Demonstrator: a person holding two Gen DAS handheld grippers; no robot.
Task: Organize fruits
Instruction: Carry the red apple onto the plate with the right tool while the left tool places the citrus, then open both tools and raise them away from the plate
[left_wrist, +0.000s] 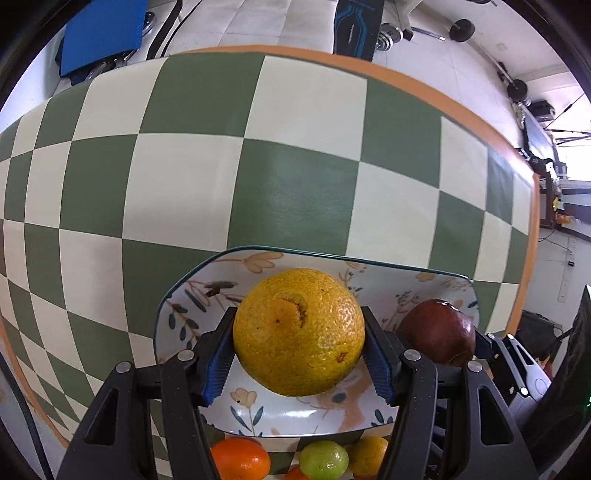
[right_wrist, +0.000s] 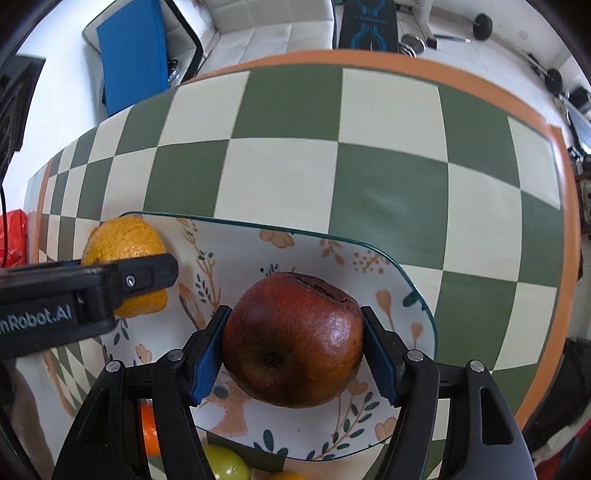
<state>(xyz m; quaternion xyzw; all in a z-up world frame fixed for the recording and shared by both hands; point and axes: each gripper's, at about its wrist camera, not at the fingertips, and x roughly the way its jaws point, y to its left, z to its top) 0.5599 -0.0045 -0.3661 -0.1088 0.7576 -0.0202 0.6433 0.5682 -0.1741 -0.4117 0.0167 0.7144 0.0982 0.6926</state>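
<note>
Here left gripper (left_wrist: 299, 354) fingers clench the orange (left_wrist: 298, 332); right gripper (right_wrist: 293, 356) fingers, the apple (right_wrist: 293, 339).

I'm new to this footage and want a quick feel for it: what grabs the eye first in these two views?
The big yellow-orange citrus, gripped by the left gripper over the flowered plate, fills the left wrist view. Beside it the right gripper grips a dark red apple over the same plate. The bold green and cream checkered tablecloth lies under everything, and smaller orange and green fruits wait at the plate's near edge.
</note>
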